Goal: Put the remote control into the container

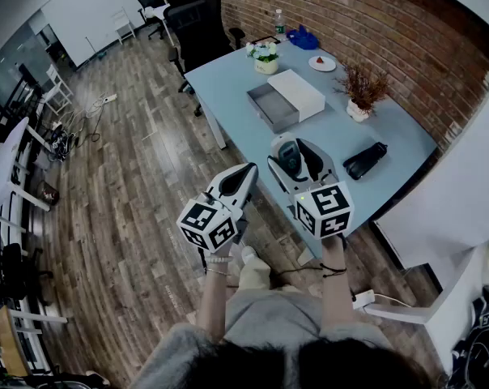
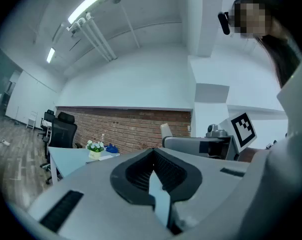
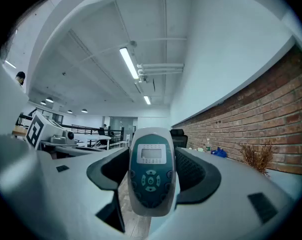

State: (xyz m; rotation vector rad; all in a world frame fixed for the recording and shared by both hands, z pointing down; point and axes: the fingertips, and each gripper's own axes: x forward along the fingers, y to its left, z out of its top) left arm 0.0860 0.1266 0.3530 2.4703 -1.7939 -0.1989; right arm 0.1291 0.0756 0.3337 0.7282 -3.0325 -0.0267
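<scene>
The counter (image 1: 390, 136) carries the container (image 1: 270, 109), a shallow grey tray lying open and empty, which looks ready to take the drop. Its white lid (image 1: 299, 91) lies touching it on the right, clear of the opening.

The right tool (image 1: 296, 148) is level, its jaws spread wide and pressed on the flanks of the remote (image 3: 150, 171). The remote's buttons face the camera and it sits lengthwise between the pads, a hold that should let it be laid flat. It hangs at the counter's near edge, well short of the container. The left tool (image 1: 246, 173), left of that and further from the container, has its jaws together on nothing; it seems to be waiting.

Beyond the container stand black chairs (image 1: 197, 19), a flower pot (image 1: 265, 57) and a plate (image 1: 321, 63). To its right is a dried plant (image 1: 362, 87), and nearer than that a black case (image 1: 364, 160). None of them lies on the bare stretch between remote and container, so I judge the way open.
</scene>
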